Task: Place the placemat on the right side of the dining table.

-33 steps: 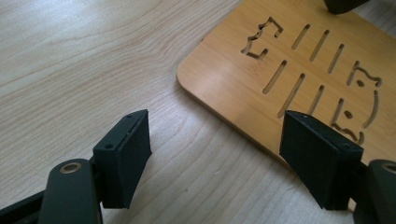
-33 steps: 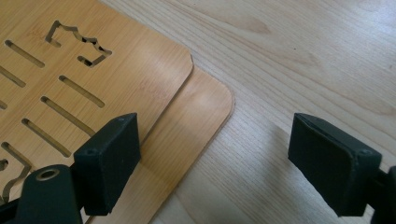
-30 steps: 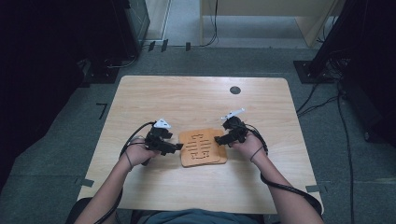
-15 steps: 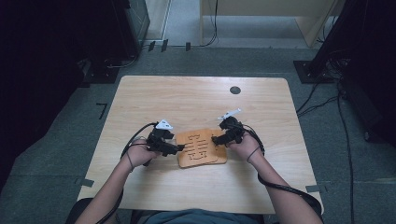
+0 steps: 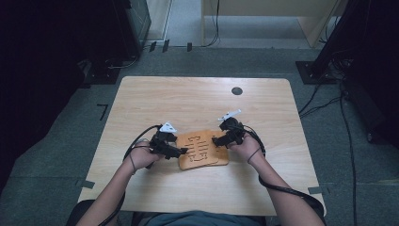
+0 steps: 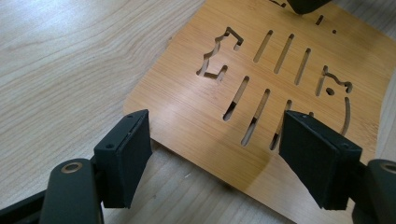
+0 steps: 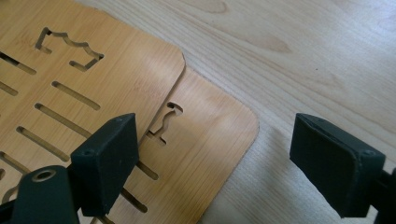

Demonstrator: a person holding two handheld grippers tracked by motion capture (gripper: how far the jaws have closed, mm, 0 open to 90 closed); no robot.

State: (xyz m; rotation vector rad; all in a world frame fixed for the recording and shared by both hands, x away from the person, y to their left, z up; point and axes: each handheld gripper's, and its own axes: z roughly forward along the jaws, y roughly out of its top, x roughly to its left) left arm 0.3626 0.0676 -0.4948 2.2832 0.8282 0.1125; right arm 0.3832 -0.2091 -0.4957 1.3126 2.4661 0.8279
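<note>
Pale wooden table [image 5: 155,99] is carrying two stacked bamboo boards [image 5: 200,149] near my edge, upper board [image 7: 93,79] lying offset over lower board [image 7: 210,135]. Left gripper [image 5: 182,151] is hovering at their left corner, jaws spread. Right gripper [image 5: 215,140] is hovering at the right corner, jaws spread, gripping nothing.

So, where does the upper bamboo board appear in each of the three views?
High view: the upper bamboo board lies at the table's near middle, between the left gripper and the right gripper.
Left gripper view: upper right, its corner reaching down between the jaws.
Right gripper view: upper left, overlapping the lower board.
Shared landmark: the board's cut-out slots.
</note>
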